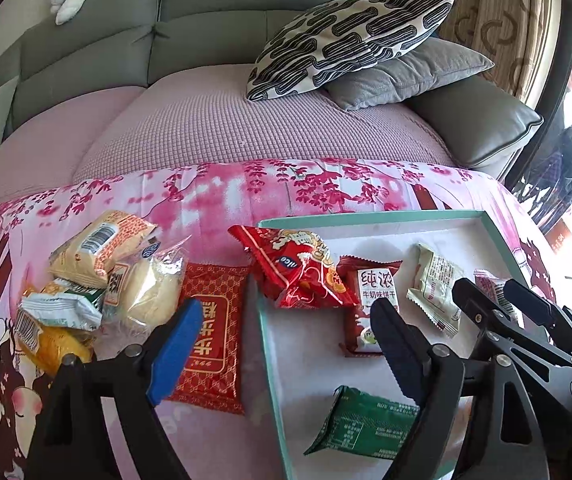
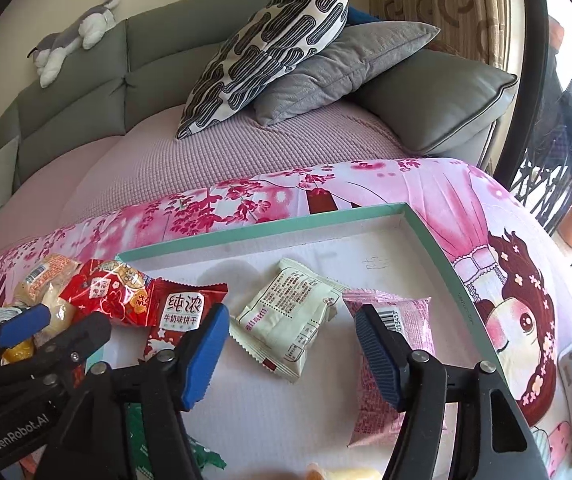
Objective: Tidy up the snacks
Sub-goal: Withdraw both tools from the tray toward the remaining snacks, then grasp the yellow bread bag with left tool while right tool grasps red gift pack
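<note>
Both tools stand spread with nothing between their pads. The left tool [image 1: 286,344] hangs over the near left edge of the teal-rimmed tray [image 1: 365,216], its left pad over the flat red packet [image 1: 210,336] that lies on the pink flowered cloth [image 1: 214,192], its right pad over the tray floor beside the green packet [image 1: 365,424]. The right tool [image 2: 291,354] hangs low in the right wrist view over the tray's white floor; its right pad overlaps the pink packet [image 2: 401,320], though contact cannot be told.

The dark red biscuit packet [image 2: 182,312] reads "纯浓 牛奶味饼干", long axis running up the frame. The crinkled red bag [image 1: 301,268] shows "nice" and straddles the tray's left rim. The cream packet [image 2: 286,320] lies tilted, long axis from upper right to lower left; its print is too small to read. The left tool's body is lettered "GenRobot.AI". More snacks sit heaped [image 1: 98,280] at the left on the cloth
</note>
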